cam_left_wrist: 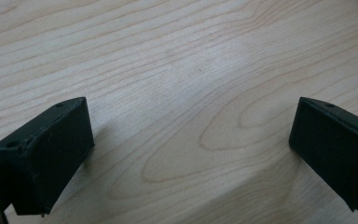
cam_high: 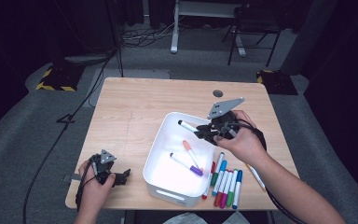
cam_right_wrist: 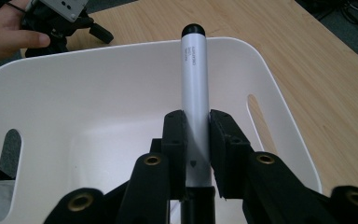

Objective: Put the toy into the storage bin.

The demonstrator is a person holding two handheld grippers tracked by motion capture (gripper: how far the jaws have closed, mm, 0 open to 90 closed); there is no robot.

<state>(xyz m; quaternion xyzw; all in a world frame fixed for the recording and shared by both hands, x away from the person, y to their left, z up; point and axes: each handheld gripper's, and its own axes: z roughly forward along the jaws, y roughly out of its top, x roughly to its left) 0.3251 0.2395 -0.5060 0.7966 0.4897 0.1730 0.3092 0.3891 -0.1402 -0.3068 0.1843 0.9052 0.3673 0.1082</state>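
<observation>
A white bin (cam_high: pixel 154 161) stands on the wooden table (cam_high: pixel 130 107), with an orange-capped marker (cam_high: pixel 190 150) and a purple-capped marker (cam_high: pixel 185 164) lying inside. My right gripper (cam_high: pixel 204 131) hovers over the bin's far right part, shut on a white marker with a black cap (cam_high: pixel 188 125). In the right gripper view that black-capped marker (cam_right_wrist: pixel 195 88) sticks out straight between the pads over the white bin (cam_right_wrist: pixel 98 102). My left gripper (cam_high: pixel 123 175) rests near the table's front left corner, and its jaws stand wide open over bare wood (cam_left_wrist: pixel 191 93).
Several coloured markers (cam_high: pixel 224 179) lie side by side on the table right of the bin, and another marker (cam_high: pixel 257 178) lies under my right forearm. A round grommet (cam_high: pixel 217 93) sits at the table's far side. Chair legs and cables are on the floor beyond.
</observation>
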